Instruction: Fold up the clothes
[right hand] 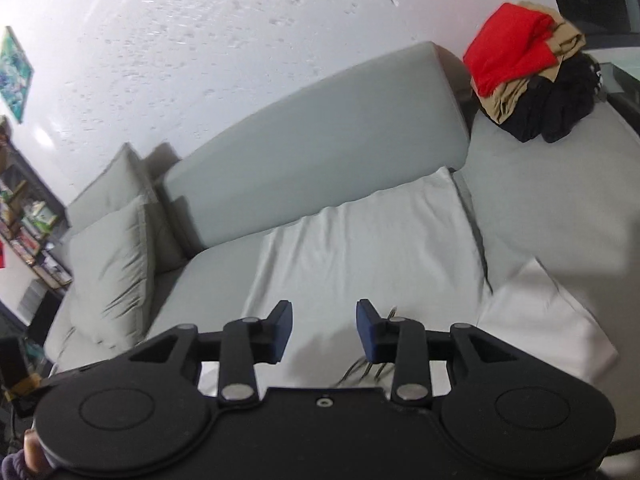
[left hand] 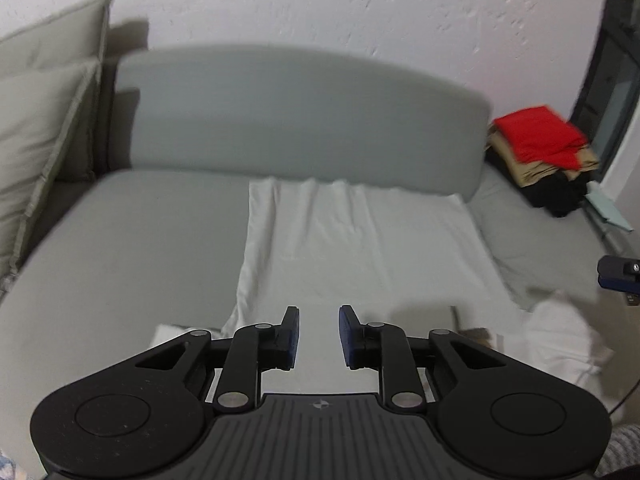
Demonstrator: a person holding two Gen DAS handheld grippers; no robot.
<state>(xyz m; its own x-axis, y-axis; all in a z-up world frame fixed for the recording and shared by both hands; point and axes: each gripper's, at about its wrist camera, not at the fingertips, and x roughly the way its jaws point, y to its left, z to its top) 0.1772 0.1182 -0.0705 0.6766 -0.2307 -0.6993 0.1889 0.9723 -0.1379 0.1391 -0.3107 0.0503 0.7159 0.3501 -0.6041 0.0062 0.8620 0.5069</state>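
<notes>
Flat white cloth garment (left hand: 344, 236) spread on grey sofa seat (left hand: 132, 236) against backrest; folded pile, red on top (left hand: 540, 136), at far right corner. Left claw (left hand: 319, 338) and right claw (right hand: 324, 332) apart, empty.

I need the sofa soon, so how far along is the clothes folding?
Done, it seems: a stack topped by a red garment sits at the far end of the sofa. In hand: a white garment lies spread flat on the seat, one sleeve sticking out. Neither the left gripper nor the right gripper grips anything. Left: folding the white garment and stacking it.
</notes>
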